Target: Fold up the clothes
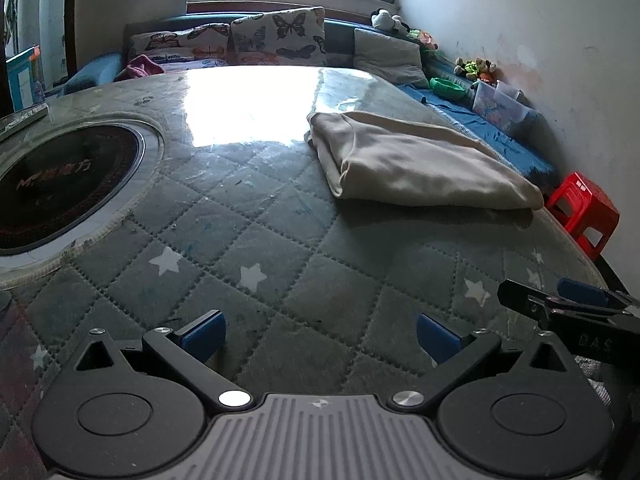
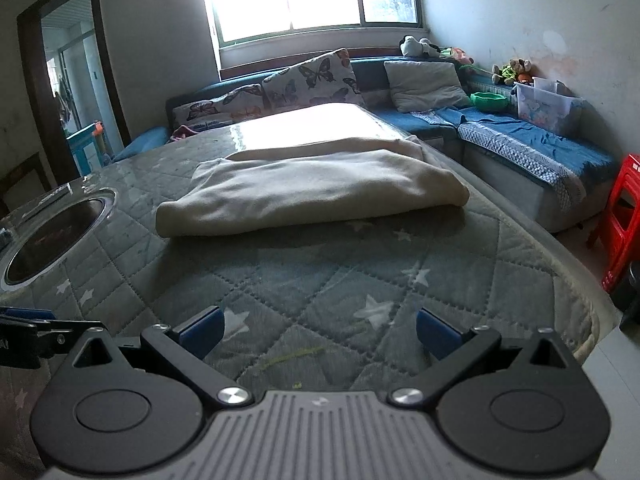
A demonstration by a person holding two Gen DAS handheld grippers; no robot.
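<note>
A: Where's the cloth sitting rel. to us?

B: The beige folded garment (image 2: 312, 192) is lying ahead on the quilted worktop (image 2: 320, 280), well apart from both tools. We're holding the right tool (image 2: 319, 334) w/ jaws spread wide, nothing in them; the left tool (image 1: 321, 338) is gaping the same, also empty.

A: Which one's nearer?

B: We're judging the right. In its view the bundle is lying nearly dead ahead; in the left wrist view it's sitting off to the right (image 1: 416, 164). Long axis is running roughly across the right tool's line, rounded fold edge facing us.

A: Anything blocking?

B: Bare quilt btwn us and it. The round inset cooktop (image 1: 60, 188) is sitting on the left, clear of the path. Sofa w/ butterfly cushions (image 2: 316, 76) is standing beyond, red stool (image 2: 624, 220) off the right edge. The bundle is looking already folded, so we're guessing one more fold or a tidy-up is left, but can't tell for sure
</note>
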